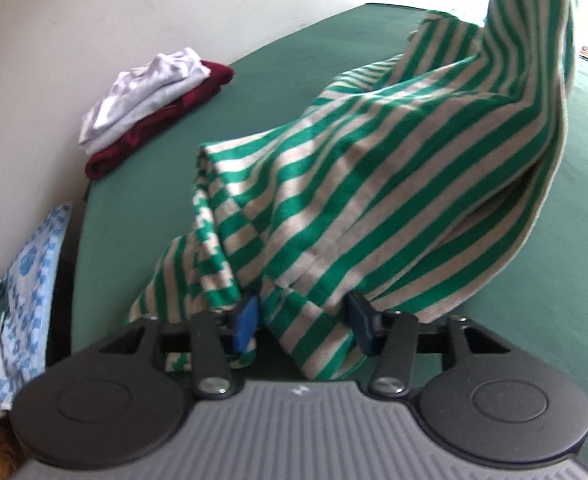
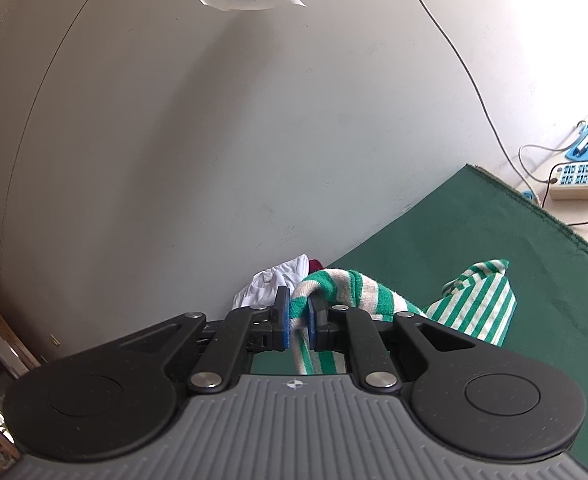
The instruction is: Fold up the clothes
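Observation:
A green and grey striped garment (image 1: 374,184) lies across the green table cover (image 1: 141,184), and one end of it is lifted up at the top right. My left gripper (image 1: 304,320) points down at the garment's near edge. A fold of the cloth hangs between its blue pads (image 1: 245,320), but a gap shows beside the left pad, so the jaws stand open. In the right wrist view my right gripper (image 2: 298,322) is shut on a bunched edge of the striped garment (image 2: 478,304) and holds it above the table cover (image 2: 494,232).
A folded pile, white on dark red (image 1: 153,92), sits at the table's far left by the wall and shows again as the pile (image 2: 277,284). A blue patterned cloth (image 1: 29,264) hangs off the left edge. A power strip (image 2: 580,180) and cables lie beyond the right edge.

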`<state>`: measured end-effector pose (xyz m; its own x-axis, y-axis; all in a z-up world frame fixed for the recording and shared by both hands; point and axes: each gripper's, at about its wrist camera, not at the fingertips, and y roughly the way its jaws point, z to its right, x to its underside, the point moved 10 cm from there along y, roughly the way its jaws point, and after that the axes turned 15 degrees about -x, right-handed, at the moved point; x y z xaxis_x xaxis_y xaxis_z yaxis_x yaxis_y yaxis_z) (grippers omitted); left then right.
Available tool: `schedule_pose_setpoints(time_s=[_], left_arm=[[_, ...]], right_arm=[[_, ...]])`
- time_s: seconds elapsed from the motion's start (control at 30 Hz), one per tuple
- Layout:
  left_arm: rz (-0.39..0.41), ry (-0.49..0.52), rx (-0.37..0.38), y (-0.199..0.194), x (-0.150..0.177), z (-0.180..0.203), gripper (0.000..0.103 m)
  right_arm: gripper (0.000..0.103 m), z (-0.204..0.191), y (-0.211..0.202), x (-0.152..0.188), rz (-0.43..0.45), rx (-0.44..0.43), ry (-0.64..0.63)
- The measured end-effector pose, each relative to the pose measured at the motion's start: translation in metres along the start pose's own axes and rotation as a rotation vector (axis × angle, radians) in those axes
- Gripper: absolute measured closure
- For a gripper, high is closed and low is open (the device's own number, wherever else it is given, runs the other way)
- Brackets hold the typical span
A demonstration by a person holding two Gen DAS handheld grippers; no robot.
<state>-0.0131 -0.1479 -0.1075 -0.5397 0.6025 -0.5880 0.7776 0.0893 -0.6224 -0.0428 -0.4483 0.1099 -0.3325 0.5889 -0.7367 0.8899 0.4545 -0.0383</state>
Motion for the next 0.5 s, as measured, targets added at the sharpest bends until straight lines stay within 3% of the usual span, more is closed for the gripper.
schedule_pose_setpoints(time_s=[0.07,0.1,0.23,0.4,0.5], left_arm=[[-0.007,-0.013,-0.027,-0.002,0.001,-0.009,0.091],[-0.010,-0.032,-0.039,-0.004,-0.002,-0.017,0.094],[0.041,-0.137,-0.076,-0.018,-0.035,-0.058,0.095],[0.237,-0.180,-0.193,-0.058,-0.113,-0.131,0.095],[0.293,-0.216,-0.247,-0.069,-0.149,-0.172,0.095]], right_arm=[[0.092,0.003,-0.002,0.000,0.000,0.037,-0.027],[0.092,0.005,-0.003,0.000,-0.002,0.062,-0.042],[0.095,0.015,-0.002,0.002,-0.034,0.178,-0.104],[0.096,-0.003,0.009,-0.018,-0.031,0.201,-0.194],[0.096,-0.038,0.011,-0.037,0.011,0.193,-0.336]])
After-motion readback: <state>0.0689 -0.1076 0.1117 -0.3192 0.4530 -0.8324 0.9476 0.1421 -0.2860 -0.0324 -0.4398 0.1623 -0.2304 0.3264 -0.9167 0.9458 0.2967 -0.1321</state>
